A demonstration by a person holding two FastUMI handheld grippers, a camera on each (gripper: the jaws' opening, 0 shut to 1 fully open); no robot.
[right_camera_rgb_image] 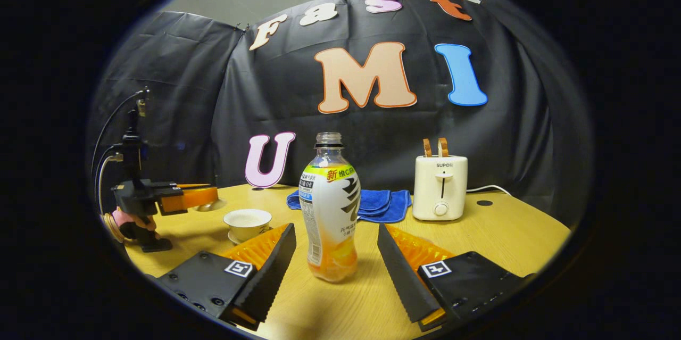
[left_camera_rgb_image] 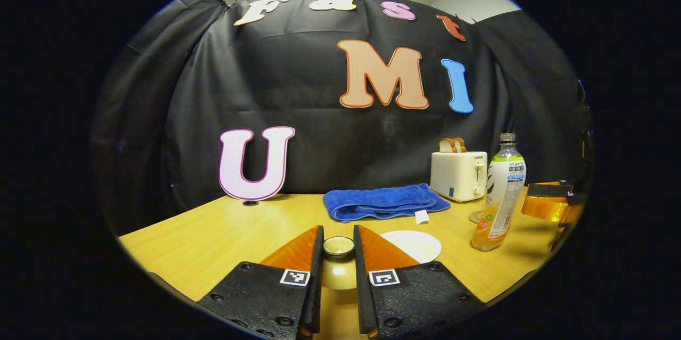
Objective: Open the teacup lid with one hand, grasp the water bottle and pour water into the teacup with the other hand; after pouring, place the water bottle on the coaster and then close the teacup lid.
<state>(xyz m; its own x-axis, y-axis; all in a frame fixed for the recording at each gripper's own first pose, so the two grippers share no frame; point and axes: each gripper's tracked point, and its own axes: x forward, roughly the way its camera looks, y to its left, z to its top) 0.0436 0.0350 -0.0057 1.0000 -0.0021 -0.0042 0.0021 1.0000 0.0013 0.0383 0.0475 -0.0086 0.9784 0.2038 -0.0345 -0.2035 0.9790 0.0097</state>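
My left gripper is shut on the knob of the teacup lid and holds it just above the table. The open white teacup sits to its right; in the right gripper view the teacup stands on its saucer, with the left gripper behind it in a hand. The capless water bottle, with orange liquid at its base, stands upright on the table. My right gripper is open, one finger on each side of the bottle, not touching it. A small round coaster lies behind the bottle.
A folded blue towel lies at the back of the wooden table. A cream toaster holding bread slices stands right of it, its cable trailing right. The table's front edge runs close under both grippers.
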